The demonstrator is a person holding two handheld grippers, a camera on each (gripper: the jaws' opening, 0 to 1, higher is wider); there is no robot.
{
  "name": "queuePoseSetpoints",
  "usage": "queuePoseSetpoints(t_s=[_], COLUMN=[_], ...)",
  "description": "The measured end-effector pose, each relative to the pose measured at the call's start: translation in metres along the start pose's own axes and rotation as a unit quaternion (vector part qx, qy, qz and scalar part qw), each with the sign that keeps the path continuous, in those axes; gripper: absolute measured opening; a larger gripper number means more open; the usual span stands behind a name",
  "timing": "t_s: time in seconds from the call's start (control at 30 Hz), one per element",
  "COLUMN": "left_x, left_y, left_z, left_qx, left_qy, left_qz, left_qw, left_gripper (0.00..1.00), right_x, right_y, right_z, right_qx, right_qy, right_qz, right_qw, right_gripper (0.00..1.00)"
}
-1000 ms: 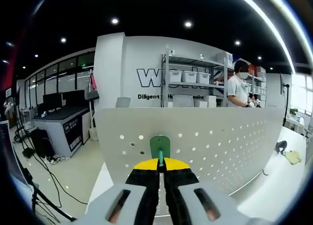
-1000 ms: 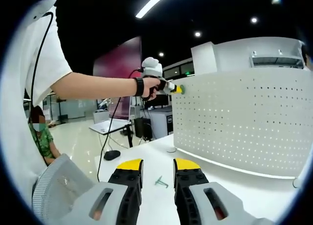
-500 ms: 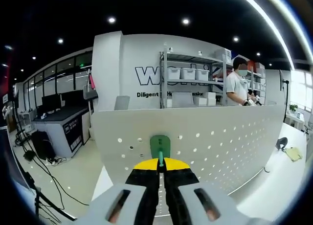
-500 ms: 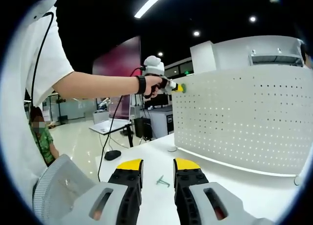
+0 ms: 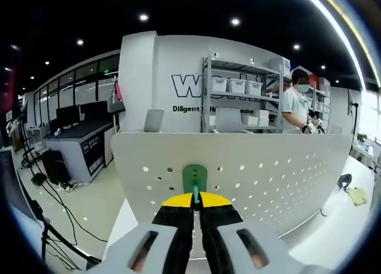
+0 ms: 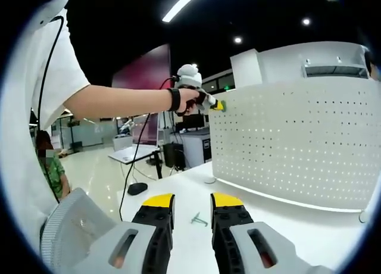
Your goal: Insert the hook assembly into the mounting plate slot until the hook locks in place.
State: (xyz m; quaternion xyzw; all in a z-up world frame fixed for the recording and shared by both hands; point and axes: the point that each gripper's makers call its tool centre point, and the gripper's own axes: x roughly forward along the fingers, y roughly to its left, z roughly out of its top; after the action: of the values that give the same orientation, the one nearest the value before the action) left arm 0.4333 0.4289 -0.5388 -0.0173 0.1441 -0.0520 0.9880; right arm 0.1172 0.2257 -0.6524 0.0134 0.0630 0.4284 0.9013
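In the left gripper view my left gripper (image 5: 196,198) is shut on the stem of a green hook (image 5: 194,177), whose flat plate lies against the white perforated mounting plate (image 5: 280,167) near its upper left corner. In the right gripper view the left gripper (image 6: 215,105) is held by a person's hand at the top left edge of the mounting plate (image 6: 297,143). My right gripper (image 6: 191,204) stands open low over the white table (image 6: 178,187). A second small green hook (image 6: 199,219) lies on the table between its jaws.
Behind the plate stands a shelf with bins (image 5: 238,89) and a person (image 5: 296,107) at the right. A desk with monitors (image 5: 77,137) and floor cables are at the left. A dark object (image 5: 343,180) and a yellow pad (image 5: 357,193) lie on the table.
The left gripper has risen slightly along the plate with the hook; both views shifted a little. The right gripper has stayed put.
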Motion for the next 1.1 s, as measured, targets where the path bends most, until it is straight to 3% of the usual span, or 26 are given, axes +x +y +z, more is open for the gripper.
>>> queuePoseSetpoints(t_s=[0.2, 0.67, 0.87, 1.1], left_x=[0.0, -0.001, -0.01, -0.025], left_y=[-0.002, -0.01, -0.017, -0.023], left_z=[0.001, 0.013, 0.009, -0.003], left_qx=[0.026, 0.056, 0.095, 0.098], left_qy=[0.008, -0.023, -0.027, -0.027], left_qz=[0.0, -0.011, -0.025, -0.043], left_qw=[0.9996, 0.9981, 0.9948, 0.9939], left_gripper=[0.03, 0.08, 0.14, 0.25], right_x=[-0.001, -0.001, 0.001, 0.003], right_y=[-0.002, -0.005, -0.004, -0.001], right_z=[0.0, 0.003, 0.004, 0.008], right_qx=[0.001, -0.001, -0.004, -0.017], right_qy=[0.0, -0.003, 0.0, 0.01], right_qz=[-0.003, -0.005, 0.0, -0.002], right_qw=[1.0, 1.0, 1.0, 0.9998], right_gripper=[0.23, 0.23, 0.23, 0.24])
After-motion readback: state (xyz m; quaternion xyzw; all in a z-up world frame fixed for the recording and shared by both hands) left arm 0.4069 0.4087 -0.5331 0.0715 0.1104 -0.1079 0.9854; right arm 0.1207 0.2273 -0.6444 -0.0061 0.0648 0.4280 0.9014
